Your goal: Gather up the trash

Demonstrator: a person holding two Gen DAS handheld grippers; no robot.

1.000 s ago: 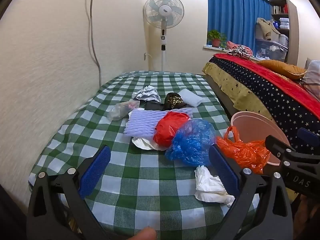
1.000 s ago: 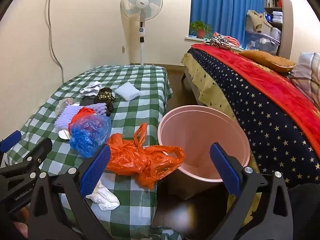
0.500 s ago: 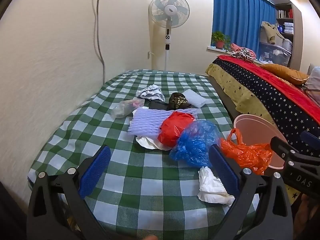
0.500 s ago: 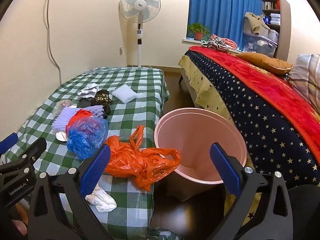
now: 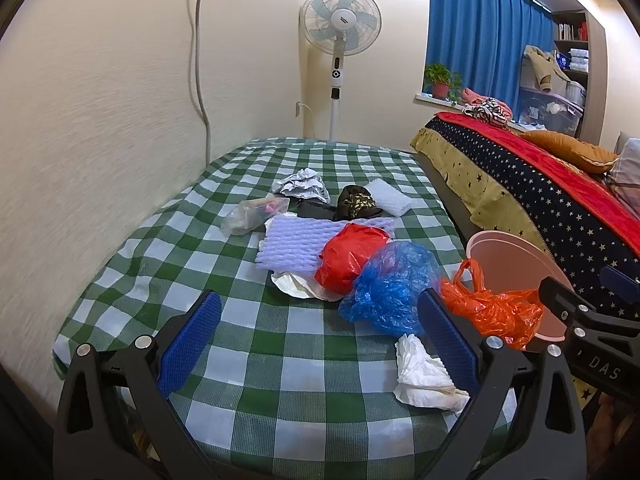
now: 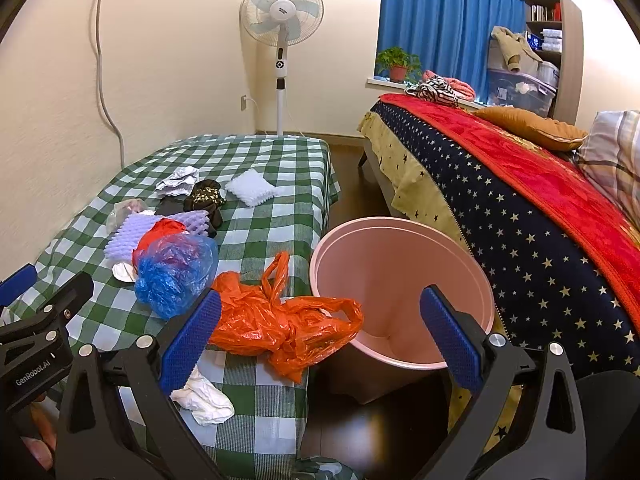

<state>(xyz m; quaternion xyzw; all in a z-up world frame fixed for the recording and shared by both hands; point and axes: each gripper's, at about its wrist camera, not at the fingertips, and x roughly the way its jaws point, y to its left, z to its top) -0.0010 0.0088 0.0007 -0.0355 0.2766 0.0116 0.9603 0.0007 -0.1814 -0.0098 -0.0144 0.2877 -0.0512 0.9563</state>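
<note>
Left gripper (image 5: 318, 338) wide open, nothing in it, over the near edge of the table (image 5: 280, 420); bare checked cloth ahead of it. Right gripper (image 6: 320, 334) also spread wide and empty, above the gap between table and bin (image 6: 400, 280). Trash sits mid-table: blue bag (image 5: 390, 284), red bag (image 5: 350, 256), purple foam sheet (image 5: 298, 246). Orange bag (image 6: 280, 320) overhangs the table's right edge, touching the bin rim. White tissue (image 5: 424, 376) near the front corner. Bed (image 6: 520, 240) just beyond the bin. Readable: "GenRobot.AI" and "DAS" on the gripper bodies.
</note>
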